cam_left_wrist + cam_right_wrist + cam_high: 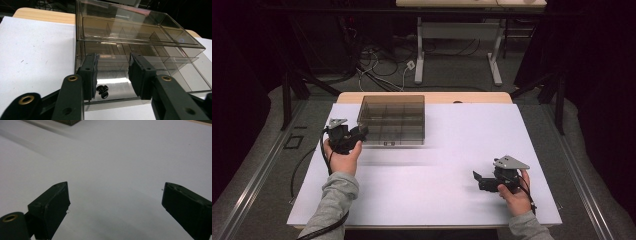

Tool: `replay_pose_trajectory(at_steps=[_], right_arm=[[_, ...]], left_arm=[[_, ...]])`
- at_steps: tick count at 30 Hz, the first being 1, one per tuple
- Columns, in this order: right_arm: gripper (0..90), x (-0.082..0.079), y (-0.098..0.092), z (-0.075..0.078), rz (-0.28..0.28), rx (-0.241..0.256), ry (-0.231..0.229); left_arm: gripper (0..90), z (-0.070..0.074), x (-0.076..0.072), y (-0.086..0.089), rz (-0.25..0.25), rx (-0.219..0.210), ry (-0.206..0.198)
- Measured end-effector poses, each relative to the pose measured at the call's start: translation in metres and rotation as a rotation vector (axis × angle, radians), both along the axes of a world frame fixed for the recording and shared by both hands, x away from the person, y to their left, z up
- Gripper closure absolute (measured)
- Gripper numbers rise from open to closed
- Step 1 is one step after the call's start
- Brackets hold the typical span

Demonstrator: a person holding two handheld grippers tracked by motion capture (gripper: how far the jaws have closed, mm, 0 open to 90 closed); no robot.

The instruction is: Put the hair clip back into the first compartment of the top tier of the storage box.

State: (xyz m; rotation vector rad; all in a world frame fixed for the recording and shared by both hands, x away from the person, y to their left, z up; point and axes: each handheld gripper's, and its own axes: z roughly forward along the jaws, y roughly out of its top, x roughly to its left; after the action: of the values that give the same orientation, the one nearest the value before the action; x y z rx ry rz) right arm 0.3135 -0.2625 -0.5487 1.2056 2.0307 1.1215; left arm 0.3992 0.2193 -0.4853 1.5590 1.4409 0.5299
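Smoke-tinted compartment box [393, 119] on white table [437, 195]: left gripper [113, 71], jaws part-open, poised at its near-left corner, likely to steady it; right gripper [478, 179] idle, jaws wide.

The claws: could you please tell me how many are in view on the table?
2: the left claw sits at the clear compartment box's near left corner; the right claw hovers over the white table, near right.

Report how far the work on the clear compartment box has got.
Done: little that shows; the clear compartment box sits on the white table, lid down. In hand: the left gripper is open at the box's near-left corner, close to a small black part. Left: gripping the box; the right gripper rests open, apart.
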Motion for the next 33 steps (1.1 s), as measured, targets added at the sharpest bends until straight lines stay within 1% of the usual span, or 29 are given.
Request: replay_pose_trajectory(at_steps=[5, 9, 13, 15, 17, 18, 22, 25, 29, 30, 31, 32, 33], right_arm=[[7.0, 0.0, 0.0, 0.0, 0.002, -0.005, 0.006], [7.1, 0.0, 0.0, 0.0, 0.004, -0.007, 0.005], [7.1, 0.0, 0.0, 0.0, 0.002, -0.006, 0.006], [7.1, 0.0, 0.0, 0.0, 0.001, -0.002, -0.001], [7.1, 0.0, 0.001, 0.0, -0.002, -0.001, 0.004], [7.1, 0.0, 0.001, 0.0, -0.002, 0.0, 0.003], [7.1, 0.0, 0.001, 0.0, -0.003, 0.0, 0.0], [7.2, 0.0, 0.001, 0.0, -0.004, -0.004, 0.008], [7.2, 0.0, 0.001, 0.0, 0.005, -0.011, 0.002], [7.3, 0.0, 0.001, -0.001, 0.007, -0.015, -0.001], [7.2, 0.0, 0.001, -0.001, 0.006, -0.014, 0.001], [7.3, 0.0, 0.001, -0.001, 0.006, -0.015, 0.002], [7.3, 0.0, 0.001, -0.001, 0.003, -0.012, 0.004]], left_arm=[[53.5, 0.002, -0.001, 0.0, -0.001, 0.005, -0.008], [50.7, 0.003, -0.002, 0.001, -0.004, 0.014, -0.028], [46.5, 0.005, -0.005, 0.002, -0.02, 0.007, -0.035], [44.0, 0.005, -0.005, 0.002, -0.023, 0.006, -0.042], [42.6, 0.006, -0.006, 0.002, -0.034, 0.012, -0.038], [42.0, 0.006, -0.007, 0.002, -0.034, 0.014, -0.045], [39.7, 0.007, -0.009, 0.002, -0.046, 0.021, -0.048], [38.6, 0.009, -0.011, 0.002, -0.056, 0.024, -0.045], [37.4, 0.01, -0.013, 0.001, -0.066, 0.024, -0.04], [37.1, 0.01, -0.014, 0.0, -0.071, 0.022, -0.03], [37.0, 0.01, -0.014, -0.001, -0.072, 0.025, -0.034], [36.5, 0.011, -0.015, -0.002, -0.079, 0.031, -0.026], [36.0, 0.011, -0.015, -0.003, -0.08, 0.03, -0.027]])
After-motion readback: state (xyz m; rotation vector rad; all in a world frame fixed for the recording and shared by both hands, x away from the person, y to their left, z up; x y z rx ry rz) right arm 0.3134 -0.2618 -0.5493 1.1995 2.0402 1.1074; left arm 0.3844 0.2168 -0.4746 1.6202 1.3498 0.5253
